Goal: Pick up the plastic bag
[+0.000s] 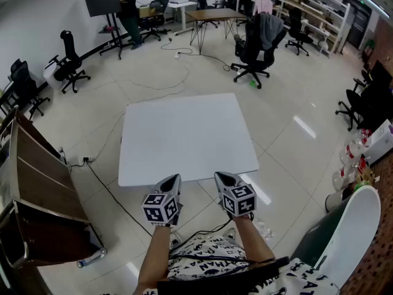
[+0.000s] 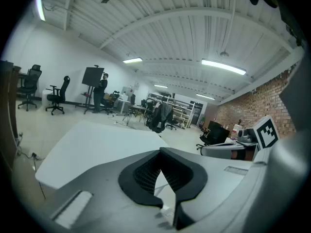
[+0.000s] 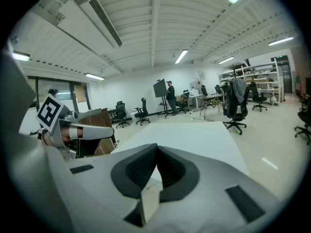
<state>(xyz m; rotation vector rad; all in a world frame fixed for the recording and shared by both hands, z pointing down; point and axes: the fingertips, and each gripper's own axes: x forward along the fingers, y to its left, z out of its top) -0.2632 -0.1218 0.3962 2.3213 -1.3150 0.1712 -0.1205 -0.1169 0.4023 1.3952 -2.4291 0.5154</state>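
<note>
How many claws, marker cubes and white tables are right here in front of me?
Claws: 2, the left claw and the right claw
Marker cubes: 2
White table: 1
Total: 5

White table, black office chair, red brick wall

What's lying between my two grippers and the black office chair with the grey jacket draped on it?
Only the white square table, its top bare, then pale floor. The head view shows this best.
</note>
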